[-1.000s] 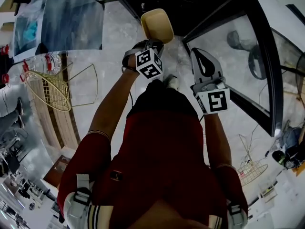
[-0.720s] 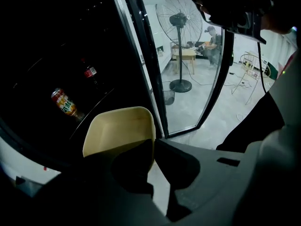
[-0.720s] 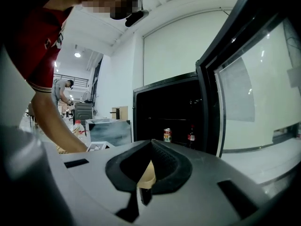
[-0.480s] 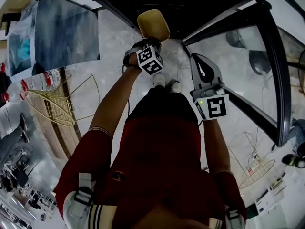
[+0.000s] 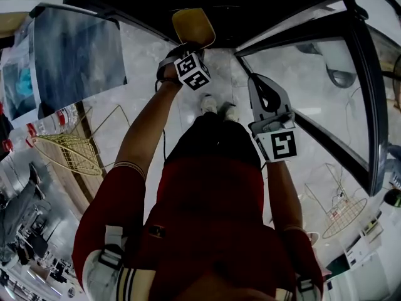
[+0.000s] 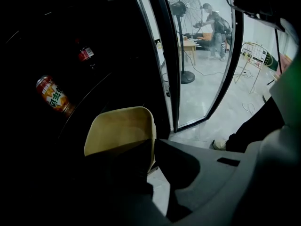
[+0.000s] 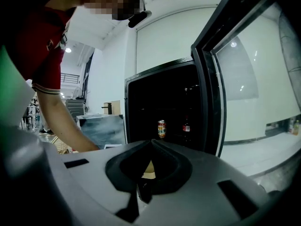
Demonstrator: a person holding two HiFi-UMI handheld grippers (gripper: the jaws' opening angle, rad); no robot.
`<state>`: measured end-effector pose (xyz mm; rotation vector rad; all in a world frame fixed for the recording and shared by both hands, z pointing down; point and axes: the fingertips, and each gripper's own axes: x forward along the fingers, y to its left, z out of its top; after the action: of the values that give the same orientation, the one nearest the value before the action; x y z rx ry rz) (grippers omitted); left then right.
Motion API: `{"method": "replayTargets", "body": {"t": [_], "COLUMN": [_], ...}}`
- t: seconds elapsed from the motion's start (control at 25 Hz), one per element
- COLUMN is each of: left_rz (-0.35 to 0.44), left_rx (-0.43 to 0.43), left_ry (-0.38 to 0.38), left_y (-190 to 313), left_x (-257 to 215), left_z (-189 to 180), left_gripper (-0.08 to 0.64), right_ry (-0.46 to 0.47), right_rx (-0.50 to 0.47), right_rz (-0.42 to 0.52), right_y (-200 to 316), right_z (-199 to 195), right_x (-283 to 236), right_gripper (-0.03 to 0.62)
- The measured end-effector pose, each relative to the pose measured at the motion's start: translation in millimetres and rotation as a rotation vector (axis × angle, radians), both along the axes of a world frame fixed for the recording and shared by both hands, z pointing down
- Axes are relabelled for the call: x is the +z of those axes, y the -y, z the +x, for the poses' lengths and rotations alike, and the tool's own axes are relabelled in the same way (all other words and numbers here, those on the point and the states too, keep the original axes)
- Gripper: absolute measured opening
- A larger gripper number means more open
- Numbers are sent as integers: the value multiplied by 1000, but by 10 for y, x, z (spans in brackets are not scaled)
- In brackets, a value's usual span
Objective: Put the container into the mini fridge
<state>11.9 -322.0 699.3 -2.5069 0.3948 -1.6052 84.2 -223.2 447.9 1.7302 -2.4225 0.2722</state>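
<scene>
The left tool point(image 5: 187, 44) is clamped on the near rim of the yellow container point(image 5: 193, 26), holding it at the dark mouth of the open mini fridge point(image 5: 263, 2), whose glass door point(image 5: 313, 86) stands open to the right. Far inside stand a drink can point(image 6: 52, 95) and a bottle point(image 6: 85, 54). The right tool point(image 7: 151, 141) hangs empty near the door, its jaws together.

One pale yellow plastic container point(image 5: 193, 27) and one black glass-doored mini fridge point(image 7: 141, 102). Inside the fridge — one orange drink can point(image 6: 52, 95) and one dark red-labelled bottle point(image 6: 85, 54). Gold wire racks point(image 5: 67, 148) point(image 5: 341, 209) — two.
</scene>
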Motion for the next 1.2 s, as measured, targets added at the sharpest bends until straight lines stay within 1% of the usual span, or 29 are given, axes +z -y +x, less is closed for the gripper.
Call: {"method": "replayTargets", "body": {"t": [0.2,0.4,0.56,0.68,0.76,1.04,1.2], "left_rz": [16,15,15,26,19,20,14], "left_rx": [9,-3,-11,-21,-32,-74,-89], "left_ry": [26,45,47,65,70,67,49], "left_y": [158,295,377,466,504,676,713], "left_x": [123,228,257,320,370,373,343], "left_z": [30,35,78,69,64,47,53], "left_gripper": [25,25,25,25,25,25,48], "right_ry": [1,-37,-31,-2,4,9,10], "right_rx": [23,24,30,43,44,44,39], "right_rz": [-9,-38,-37,-37,-41,-51,-44], "right_y": [41,18,15,60,83,169,212], "right_z": [31,65,97,101,107,130,116], "right_x": [33,118,139,127,135,173,172], "right_gripper": [-2,-2,-2,-2,-2,-2,-2]}}
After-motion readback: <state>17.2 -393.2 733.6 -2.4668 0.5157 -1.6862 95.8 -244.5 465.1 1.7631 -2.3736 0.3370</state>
